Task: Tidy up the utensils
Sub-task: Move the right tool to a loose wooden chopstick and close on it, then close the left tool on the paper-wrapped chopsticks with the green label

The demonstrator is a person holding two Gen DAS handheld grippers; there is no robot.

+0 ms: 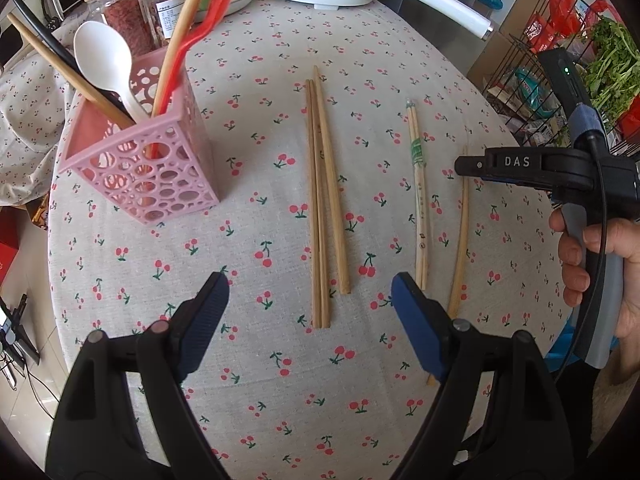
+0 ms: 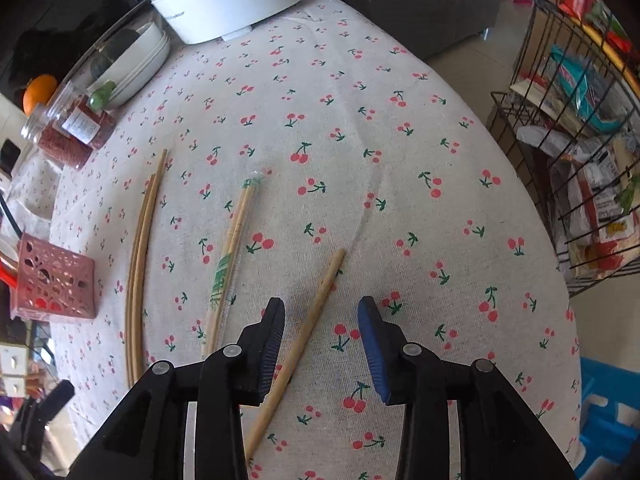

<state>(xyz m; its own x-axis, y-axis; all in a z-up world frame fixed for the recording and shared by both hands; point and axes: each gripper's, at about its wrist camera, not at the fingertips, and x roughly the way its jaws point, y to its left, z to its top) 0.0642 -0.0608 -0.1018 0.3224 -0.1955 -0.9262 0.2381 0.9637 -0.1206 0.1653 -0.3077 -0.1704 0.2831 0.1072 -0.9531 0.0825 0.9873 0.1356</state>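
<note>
Pink perforated utensil holder, frame left, upright, holding white spoon. Three wooden chopsticks lie flat at centre; wrapped pair to their right; single chopstick rightmost, apart.

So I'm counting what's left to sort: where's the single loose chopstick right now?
The single chopstick lies on the cherry-print tablecloth, directly under the open right hand-held gripper, to the right of the wrapped chopstick pair.
</note>
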